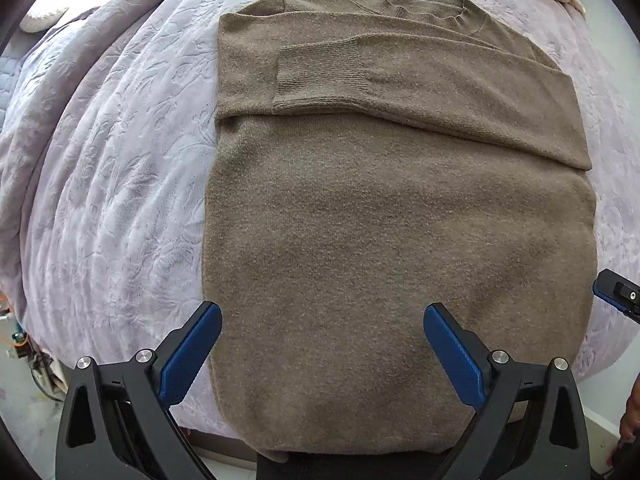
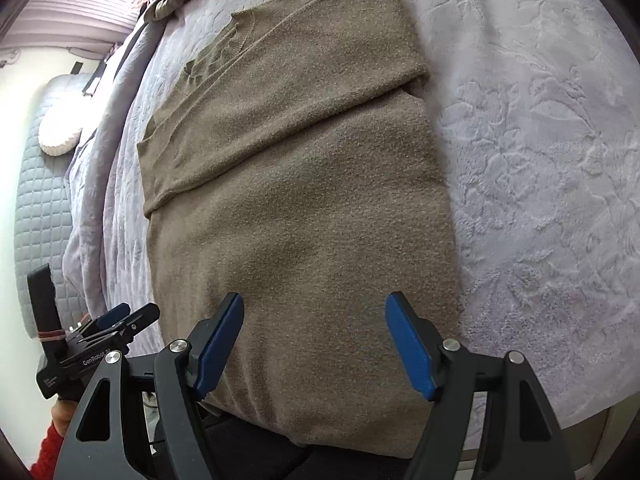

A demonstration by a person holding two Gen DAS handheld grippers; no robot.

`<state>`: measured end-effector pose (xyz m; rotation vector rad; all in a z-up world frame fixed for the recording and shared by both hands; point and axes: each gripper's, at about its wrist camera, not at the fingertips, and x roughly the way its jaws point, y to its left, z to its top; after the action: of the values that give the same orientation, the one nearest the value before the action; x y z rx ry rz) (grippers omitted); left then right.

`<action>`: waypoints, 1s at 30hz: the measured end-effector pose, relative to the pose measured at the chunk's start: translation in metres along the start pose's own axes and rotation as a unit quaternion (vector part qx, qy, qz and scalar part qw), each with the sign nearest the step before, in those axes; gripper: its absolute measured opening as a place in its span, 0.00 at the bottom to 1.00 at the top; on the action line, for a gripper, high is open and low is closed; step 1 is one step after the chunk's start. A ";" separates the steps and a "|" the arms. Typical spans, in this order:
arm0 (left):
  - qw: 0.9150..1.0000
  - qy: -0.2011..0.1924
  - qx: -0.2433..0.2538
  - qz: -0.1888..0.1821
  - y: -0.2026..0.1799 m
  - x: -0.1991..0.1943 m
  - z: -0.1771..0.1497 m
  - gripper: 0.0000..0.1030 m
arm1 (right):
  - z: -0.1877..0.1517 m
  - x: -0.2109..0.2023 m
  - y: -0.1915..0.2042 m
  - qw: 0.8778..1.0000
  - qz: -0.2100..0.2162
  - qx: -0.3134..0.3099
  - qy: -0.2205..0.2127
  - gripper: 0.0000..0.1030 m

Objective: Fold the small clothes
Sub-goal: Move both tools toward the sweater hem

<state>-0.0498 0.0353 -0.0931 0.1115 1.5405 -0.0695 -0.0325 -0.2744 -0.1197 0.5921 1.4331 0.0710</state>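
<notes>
Both tools hover with jaws apart and nothing between them, the left tool (image 1: pixel 322 356) and the right tool (image 2: pixel 314 346) each just above the near hem of the brown knitted sweater (image 1: pixel 396 232). It lies flat on the lilac embossed bedspread (image 1: pixel 120 184), both sleeves already folded across the chest below the ribbed neckline (image 1: pixel 416 10). Folding the body hem-to-collar looks like what remains.

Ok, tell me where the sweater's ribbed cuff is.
In the left wrist view the cuff lies across the sweater chest, just below the collar, on the picture's left side.
</notes>
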 end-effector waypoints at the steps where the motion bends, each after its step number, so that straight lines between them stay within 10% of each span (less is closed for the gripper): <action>1: 1.000 0.000 -0.007 0.001 -0.004 -0.001 -0.004 0.98 | 0.002 0.001 -0.004 1.000 -0.001 -0.009 0.008 0.74; 15: 0.998 0.002 -0.028 -0.047 -0.003 -0.008 -0.061 0.98 | -0.005 -0.009 -0.009 0.998 0.013 -0.054 0.013 0.74; 30: 0.993 0.022 -0.054 -0.106 0.113 0.044 -0.161 0.98 | -0.149 0.008 -0.056 0.998 -0.020 0.056 0.003 0.74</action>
<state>-0.1951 0.1673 -0.1382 -0.1391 1.5925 -0.1527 -0.1879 -0.2680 -0.1540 0.6543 1.4615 -0.0401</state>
